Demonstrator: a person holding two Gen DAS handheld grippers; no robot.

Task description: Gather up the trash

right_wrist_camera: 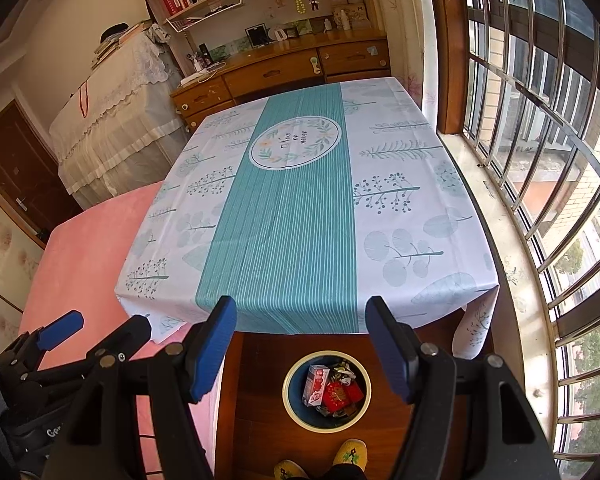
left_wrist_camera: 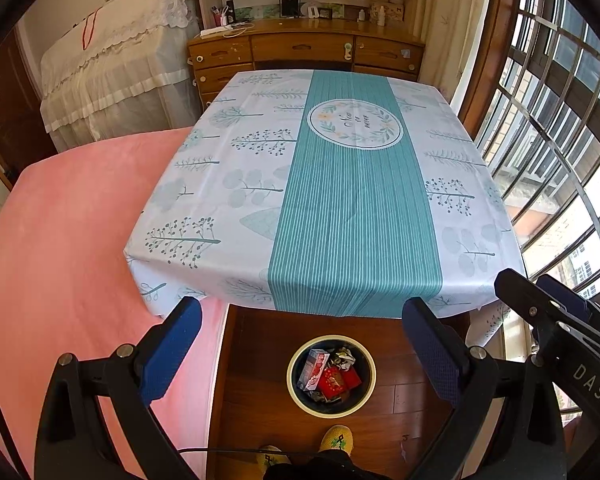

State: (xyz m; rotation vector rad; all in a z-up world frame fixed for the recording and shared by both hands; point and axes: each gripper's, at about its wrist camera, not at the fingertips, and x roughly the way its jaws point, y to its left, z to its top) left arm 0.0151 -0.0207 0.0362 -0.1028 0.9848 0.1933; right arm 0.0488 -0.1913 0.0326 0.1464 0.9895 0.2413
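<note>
Both tools hang above the near edge of a table (left_wrist_camera: 452,200) draped in a smooth, glossy cloth: a teal band with fine pale stripes runs down its middle, flanked by white panels printed with grey-green trees and leaves, and one round wreath medallion (left_wrist_camera: 355,124) sits on the band toward the far end. The left gripper (left_wrist_camera: 304,344) is released, its two blue, finely textured pads spread wide on black plastic arms with nothing between them; the right gripper (right_wrist_camera: 302,344) is likewise released, its two blue pads apart and holding nothing. Below and between the fingers in both views, on dark polished wooden floorboards (left_wrist_camera: 260,400), stands one round bin (left_wrist_camera: 331,375) with a cream rim and a dark interior. The trash lies inside it: one pink-and-white carton (left_wrist_camera: 314,368) leaning at the left, two glossy red packets (left_wrist_camera: 340,380) side by side, and a crumpled wrapper (left_wrist_camera: 342,356) at the far side, with smaller scraps underneath that are too small to tell apart. Two yellow knitted slippers (right_wrist_camera: 350,454) show just beside the bin at the lower edge. Left of the table lies a soft pink velvety cover (left_wrist_camera: 60,240); beyond it stands a wooden dresser (left_wrist_camera: 304,50) with several drawers. Curved metal window bars (right_wrist_camera: 540,120) fill the right side.
</note>
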